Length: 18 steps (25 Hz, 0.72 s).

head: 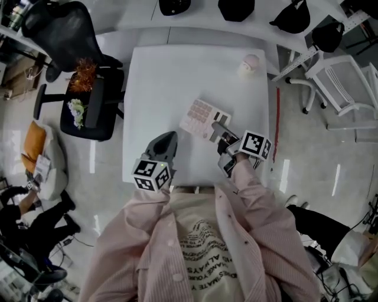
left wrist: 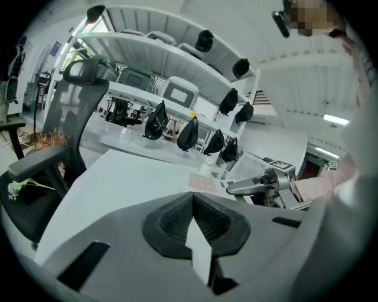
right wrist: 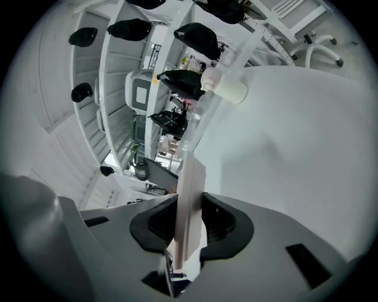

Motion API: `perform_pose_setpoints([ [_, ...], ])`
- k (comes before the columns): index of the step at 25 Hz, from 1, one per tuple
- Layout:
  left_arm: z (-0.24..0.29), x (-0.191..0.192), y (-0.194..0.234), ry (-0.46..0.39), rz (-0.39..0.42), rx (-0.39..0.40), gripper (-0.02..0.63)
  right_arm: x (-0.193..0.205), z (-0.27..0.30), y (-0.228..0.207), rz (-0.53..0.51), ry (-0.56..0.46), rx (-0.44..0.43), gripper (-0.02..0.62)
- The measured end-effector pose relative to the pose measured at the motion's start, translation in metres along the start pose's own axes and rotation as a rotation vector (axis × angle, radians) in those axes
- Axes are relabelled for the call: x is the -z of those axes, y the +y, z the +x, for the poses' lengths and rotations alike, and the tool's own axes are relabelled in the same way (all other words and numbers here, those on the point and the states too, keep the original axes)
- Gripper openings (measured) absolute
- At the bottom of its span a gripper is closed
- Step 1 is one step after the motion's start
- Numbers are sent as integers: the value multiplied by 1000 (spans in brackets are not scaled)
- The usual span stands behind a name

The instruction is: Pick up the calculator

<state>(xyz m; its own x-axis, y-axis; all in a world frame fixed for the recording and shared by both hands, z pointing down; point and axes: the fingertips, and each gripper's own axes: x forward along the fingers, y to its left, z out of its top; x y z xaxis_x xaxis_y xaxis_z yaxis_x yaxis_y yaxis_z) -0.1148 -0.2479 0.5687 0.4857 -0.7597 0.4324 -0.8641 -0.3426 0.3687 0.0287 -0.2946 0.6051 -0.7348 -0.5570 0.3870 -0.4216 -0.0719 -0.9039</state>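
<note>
The pink calculator hangs tilted just above the white table, and my right gripper is shut on its near right edge. In the right gripper view the calculator stands edge-on, clamped between the dark pads. My left gripper hovers over the table's front left, jaws together and holding nothing; its own view shows the jaws shut. From there the calculator and the right gripper appear to the right, apart from the left one.
A small pale bottle stands near the table's far right corner. A black office chair with flowers on its seat stands left of the table, a white chair to the right. Black caps sit on shelves behind.
</note>
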Motion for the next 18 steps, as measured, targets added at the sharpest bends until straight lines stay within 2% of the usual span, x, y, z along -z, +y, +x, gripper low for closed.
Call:
perform_pose_setpoints([
  [9, -20, -36, -11, -83, 58, 34, 2, -7, -25, 45, -15, -31, -56, 84],
  [18, -48, -76, -14, -193, 98, 31, 2, -11, -50, 78, -10, -81, -98, 84],
])
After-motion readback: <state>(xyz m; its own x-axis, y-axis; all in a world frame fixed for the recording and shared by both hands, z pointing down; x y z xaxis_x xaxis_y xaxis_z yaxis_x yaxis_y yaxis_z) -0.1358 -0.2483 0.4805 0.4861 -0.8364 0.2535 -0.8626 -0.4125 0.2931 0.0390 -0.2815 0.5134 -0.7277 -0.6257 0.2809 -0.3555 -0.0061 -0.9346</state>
